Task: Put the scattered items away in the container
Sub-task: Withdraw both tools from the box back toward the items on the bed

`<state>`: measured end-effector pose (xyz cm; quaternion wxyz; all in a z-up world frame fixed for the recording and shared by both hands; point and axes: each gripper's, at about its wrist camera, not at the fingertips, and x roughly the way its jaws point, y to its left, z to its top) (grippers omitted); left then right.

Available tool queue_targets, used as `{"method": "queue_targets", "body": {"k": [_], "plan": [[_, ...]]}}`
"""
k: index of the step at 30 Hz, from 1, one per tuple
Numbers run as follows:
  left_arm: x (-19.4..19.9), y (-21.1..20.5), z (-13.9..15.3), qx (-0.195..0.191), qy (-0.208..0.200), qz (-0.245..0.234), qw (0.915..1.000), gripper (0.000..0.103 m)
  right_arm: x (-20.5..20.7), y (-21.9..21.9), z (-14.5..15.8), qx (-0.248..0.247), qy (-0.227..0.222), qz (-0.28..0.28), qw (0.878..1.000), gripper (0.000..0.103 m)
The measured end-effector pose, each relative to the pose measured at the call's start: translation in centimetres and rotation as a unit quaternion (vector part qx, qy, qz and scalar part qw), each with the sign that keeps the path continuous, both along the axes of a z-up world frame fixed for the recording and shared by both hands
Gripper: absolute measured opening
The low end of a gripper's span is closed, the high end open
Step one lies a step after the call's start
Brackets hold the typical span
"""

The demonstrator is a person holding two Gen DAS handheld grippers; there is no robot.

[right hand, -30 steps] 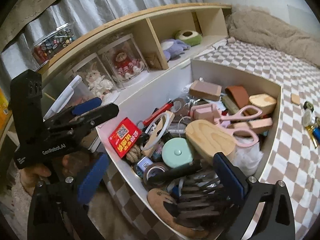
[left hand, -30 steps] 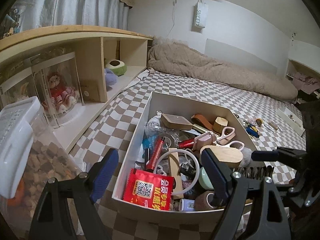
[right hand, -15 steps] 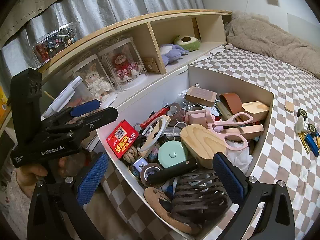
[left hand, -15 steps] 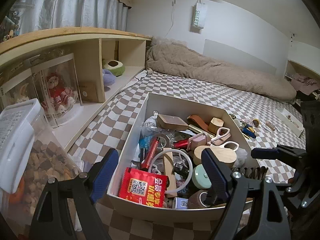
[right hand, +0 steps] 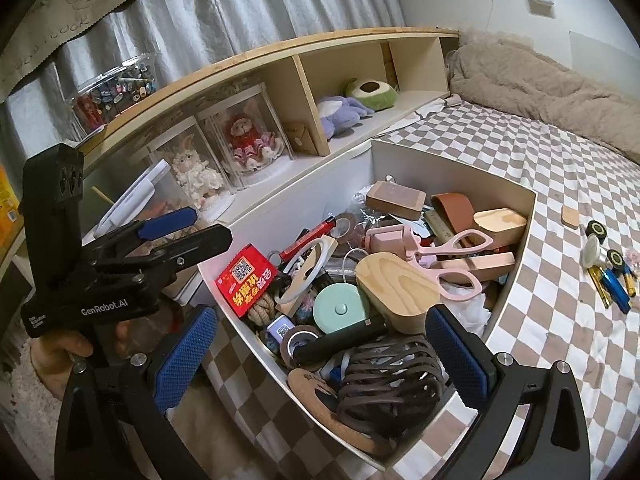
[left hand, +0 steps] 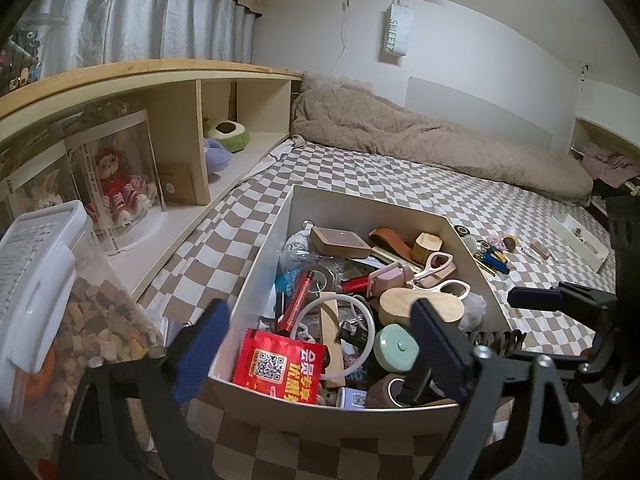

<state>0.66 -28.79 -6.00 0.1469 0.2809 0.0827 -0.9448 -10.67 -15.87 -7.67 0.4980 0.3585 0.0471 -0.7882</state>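
A white box (left hand: 260,280) (right hand: 452,156) sits on the checkered bed, packed with a red packet (left hand: 278,362), pink scissors (right hand: 452,256), a wooden oval block (right hand: 396,288), a mint round case (right hand: 338,308) and a dark coiled holder (right hand: 388,376). My left gripper (left hand: 318,356) (right hand: 196,230) straddles the box's near left corner. Its jaws are opening and the pads press on nothing. My right gripper (right hand: 324,360) (left hand: 552,300) stands open at the box's near end, above the coiled holder. Small loose items (right hand: 608,276) (left hand: 492,252) lie on the bed right of the box.
A wooden shelf (left hand: 176,76) runs along the left, with doll cases (right hand: 248,140) and plush toys (right hand: 360,100). A clear tub with a white lid (left hand: 48,280) stands close at the left. A beige blanket (left hand: 420,144) and a small white tray (left hand: 576,240) lie farther off.
My left gripper's jaws have spread wider, and its left finger is blurred by the motion. Both hands stay near the box's near end.
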Motion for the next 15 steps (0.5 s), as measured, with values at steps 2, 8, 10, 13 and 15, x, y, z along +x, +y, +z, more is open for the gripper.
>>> {"method": "queue_targets", "body": {"k": [2, 8, 10, 13, 15], "plan": [[0.0, 0.2, 0.1, 0.0, 0.002, -0.001, 1.0, 0.101, 0.1, 0.3, 0.2, 0.0, 0.006, 0.0, 1.0, 0.103], [-0.3, 0.8, 0.2, 0.0, -0.001, 0.004, 1.0, 0.103, 0.1, 1.2, 0.8, -0.003, 0.024, -0.01, 1.0, 0.103], [-0.4, 1.1, 0.2, -0.009, -0.002, 0.01, 0.9999, 0.103, 0.0, 1.4, 0.9, -0.004, 0.025, -0.011, 1.0, 0.103], [-0.5, 1.4, 0.2, -0.008, -0.004, 0.01, 0.9999, 0.103, -0.1, 1.8, 1.0, -0.005, 0.026, -0.013, 1.0, 0.103], [-0.6, 1.7, 0.3, -0.008, -0.005, 0.01, 0.9999, 0.103, -0.2, 2.1, 1.0, -0.005, 0.027, -0.014, 1.0, 0.103]]}}
